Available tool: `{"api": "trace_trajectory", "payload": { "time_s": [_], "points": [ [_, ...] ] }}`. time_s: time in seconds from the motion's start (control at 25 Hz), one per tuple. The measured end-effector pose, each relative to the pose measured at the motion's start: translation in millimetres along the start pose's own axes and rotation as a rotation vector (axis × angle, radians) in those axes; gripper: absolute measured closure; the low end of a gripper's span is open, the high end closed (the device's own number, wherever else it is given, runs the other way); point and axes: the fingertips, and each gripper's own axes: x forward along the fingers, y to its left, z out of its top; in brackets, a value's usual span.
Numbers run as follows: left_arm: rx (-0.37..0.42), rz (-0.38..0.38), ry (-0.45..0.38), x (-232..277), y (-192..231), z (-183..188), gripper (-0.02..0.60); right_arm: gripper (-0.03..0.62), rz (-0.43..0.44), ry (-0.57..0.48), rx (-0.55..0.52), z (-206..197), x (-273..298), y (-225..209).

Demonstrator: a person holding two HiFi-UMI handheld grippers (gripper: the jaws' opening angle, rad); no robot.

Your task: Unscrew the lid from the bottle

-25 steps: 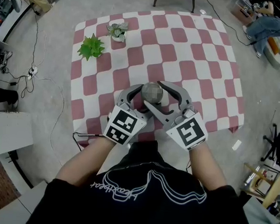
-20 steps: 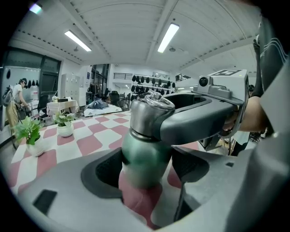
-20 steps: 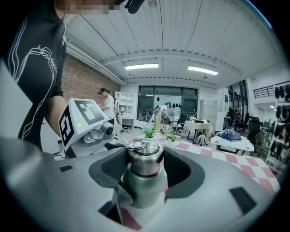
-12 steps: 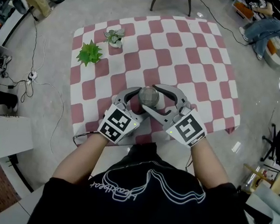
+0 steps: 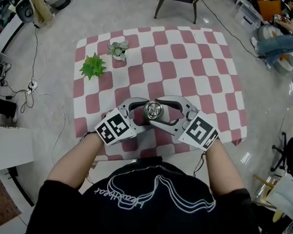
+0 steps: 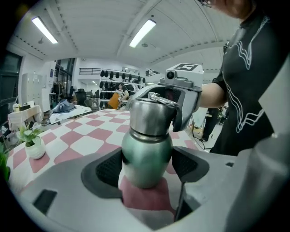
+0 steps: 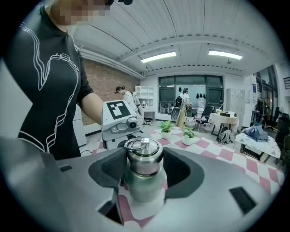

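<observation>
L claw (image 6: 147, 166) clamped on green steel bottle (image 6: 147, 152) body, R claw (image 7: 144, 166) gripping ring-top lid (image 7: 144, 156) just above L claw, over checked counter (image 5: 189, 67).

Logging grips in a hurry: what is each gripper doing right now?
Left gripper: closed on the bottle, around its green body.
Right gripper: closed on the lid.
</observation>
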Motion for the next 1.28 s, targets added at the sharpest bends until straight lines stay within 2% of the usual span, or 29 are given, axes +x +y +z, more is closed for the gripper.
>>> {"api": "trace_trajectory", "payload": {
  "time_s": [0.32, 0.52, 0.68, 0.8, 1.0, 1.12, 1.2, 1.24, 1.28],
  "points": [
    [0.095, -0.167, 0.010, 0, -3, 0, 0.235, 0.344, 0.101, 0.047, -0.012, -1, 0, 1],
    [0.114, -0.201, 0.017, -1, -4, 0, 0.235, 0.344, 0.093, 0.058, -0.015, -1, 0, 1],
    [0.123, -0.187, 0.005, -1, -4, 0, 0.235, 0.344, 0.041, 0.068, -0.033, -2, 0, 1],
    [0.123, -0.174, -0.013, -6, -4, 1, 0.235, 0.344, 0.009, 0.035, -0.027, 3, -2, 1],
    [0.045, -0.139, -0.089, -32, 6, 8, 0.235, 0.345, -0.043, -0.037, 0.002, 15, -12, -1],
    [-0.022, -0.106, -0.164, -58, 7, 22, 0.235, 0.345, -0.093, -0.124, 0.048, 29, -23, -1],
    [-0.074, -0.057, -0.227, -76, 7, 35, 0.236, 0.347, -0.126, -0.189, 0.071, 43, -30, 1],
    [-0.102, -0.020, -0.264, -85, 7, 44, 0.269, 0.345, -0.138, -0.219, 0.079, 50, -33, 3],
    [-0.131, 0.020, -0.305, -95, 6, 53, 0.376, 0.347, -0.149, -0.246, 0.086, 58, -37, 6]
  ]
}}
